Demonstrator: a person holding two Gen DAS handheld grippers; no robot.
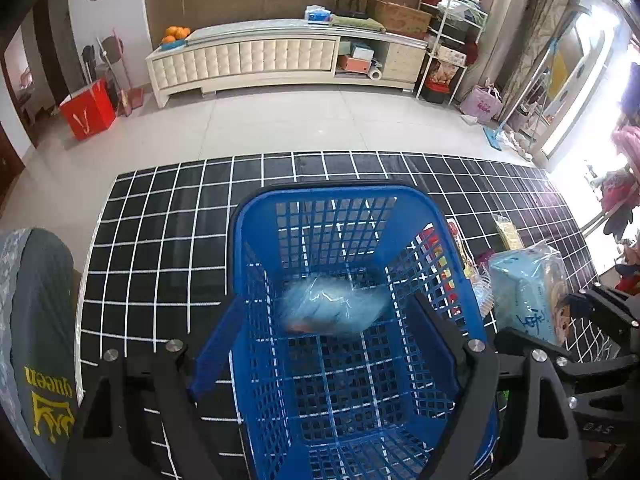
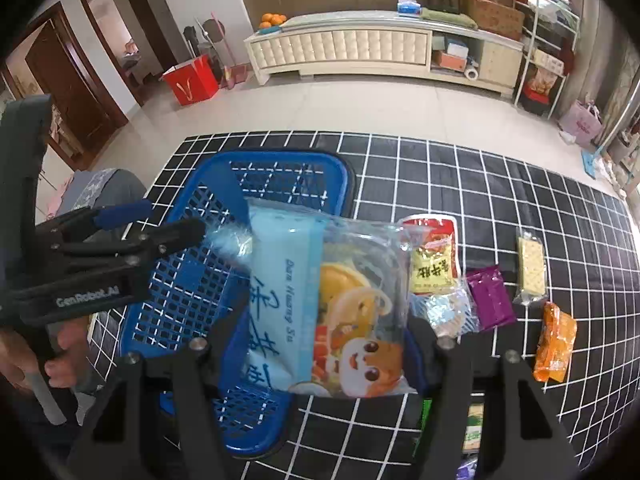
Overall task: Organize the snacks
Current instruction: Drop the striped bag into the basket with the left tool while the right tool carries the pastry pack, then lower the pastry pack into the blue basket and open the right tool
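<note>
A blue plastic basket [image 1: 344,216] stands on the black grid mat [image 1: 168,240]. My left gripper [image 1: 332,340] is open over the basket, and a blurred pale-blue snack packet [image 1: 332,308] lies or falls inside, between the fingers. My right gripper [image 2: 324,344] is shut on a large light-blue cartoon snack bag [image 2: 320,304] and holds it beside the basket's [image 2: 280,160] right rim. The left gripper [image 2: 160,228] shows at left in the right wrist view. The bag also shows in the left wrist view [image 1: 528,292].
On the mat right of the basket lie a red-yellow packet [image 2: 434,260], a purple packet [image 2: 490,298], a cracker pack [image 2: 530,270] and an orange packet [image 2: 556,340]. A green-white pack [image 2: 474,426] lies near my right finger. A cabinet [image 1: 280,60] stands across the floor.
</note>
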